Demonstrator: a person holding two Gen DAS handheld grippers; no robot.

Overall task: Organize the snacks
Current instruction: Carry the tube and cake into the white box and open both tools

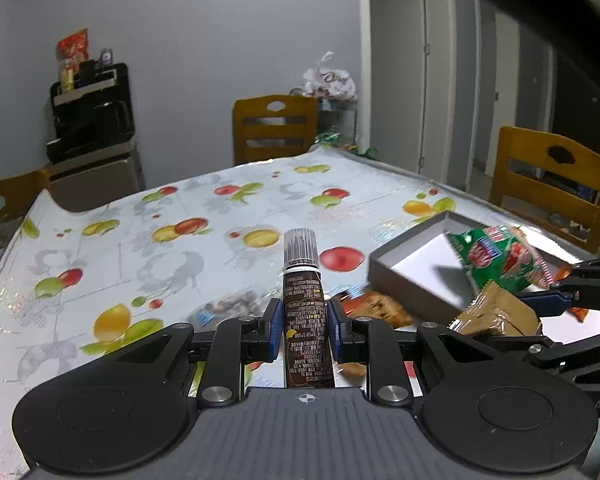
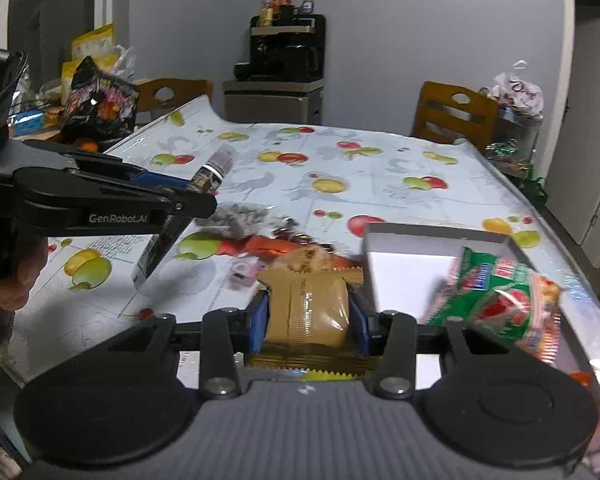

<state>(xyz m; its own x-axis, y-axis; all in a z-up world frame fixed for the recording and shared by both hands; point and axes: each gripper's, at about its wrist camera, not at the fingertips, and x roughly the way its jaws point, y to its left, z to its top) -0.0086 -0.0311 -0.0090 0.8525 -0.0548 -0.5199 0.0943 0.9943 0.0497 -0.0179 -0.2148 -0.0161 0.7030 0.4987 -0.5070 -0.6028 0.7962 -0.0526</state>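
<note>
Your left hand-held gripper (image 1: 303,322) is clenched on a dark brown tube (image 1: 305,312) with a ribbed clear cap, the tube standing up between the blue pads (image 1: 275,325) and lifted clear of the desk (image 1: 140,248), which is covered in a glossy fruit-print cloth. Your right hand-held gripper (image 2: 308,322) grasps a tan snack packet (image 2: 309,312) by its sides, its serrated edge toward the camera. From the right wrist view, the left hand-held gripper shows at the left edge, the tube tilted in its grip, and fingers of your hand (image 2: 16,280) wrap the handle below it. A shallow grey box (image 2: 440,248) with a white interior sits on the desk just right of the tan packet; a green and red snack bag (image 2: 500,300) appears blurred over the box's near right corner, and whether it rests on the box cannot be told. A heap of loose snacks (image 2: 284,244), among them an orange wrapper and a clear bag of dark pieces, lies on the desk just beyond the tan packet. Wooden chairs (image 1: 274,128) stand at the far edge of the desk.
</note>
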